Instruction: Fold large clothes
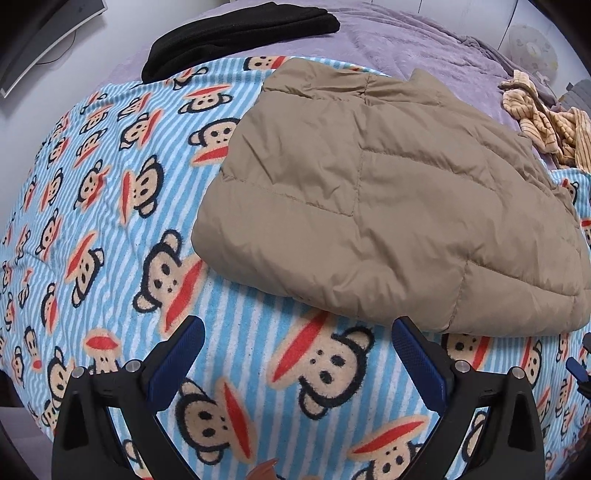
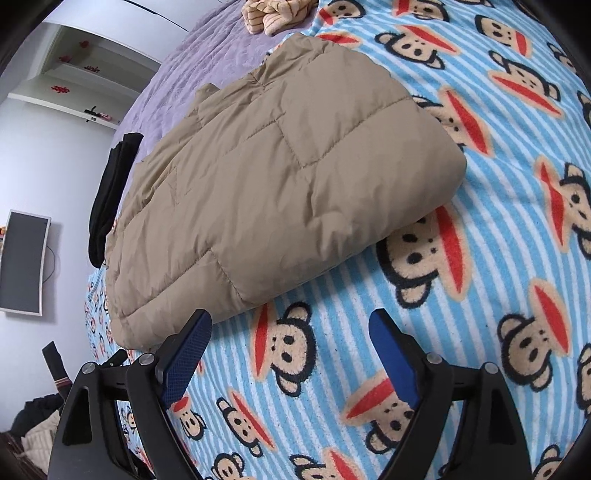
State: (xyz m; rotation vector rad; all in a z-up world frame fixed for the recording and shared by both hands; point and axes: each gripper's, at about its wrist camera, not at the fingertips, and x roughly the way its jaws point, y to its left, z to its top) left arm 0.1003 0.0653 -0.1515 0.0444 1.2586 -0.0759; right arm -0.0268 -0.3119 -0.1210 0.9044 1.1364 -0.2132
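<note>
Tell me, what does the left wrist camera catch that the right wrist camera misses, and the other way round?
Only the left wrist view shows a pale round patterned object at the far edge. Only the right wrist view shows white wall shelves with small red decorations. Both show the folded tan padded jacket on the monkey-print blanket, the black garment, the striped orange cloth, a wall screen, and an open, empty gripper: left, right.

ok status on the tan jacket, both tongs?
Left tongs open, empty. Right tongs open, empty. Tan puffer jacket folded into a bundle on the monkey blanket, untouched. Nothing between the tongs and it.
</note>
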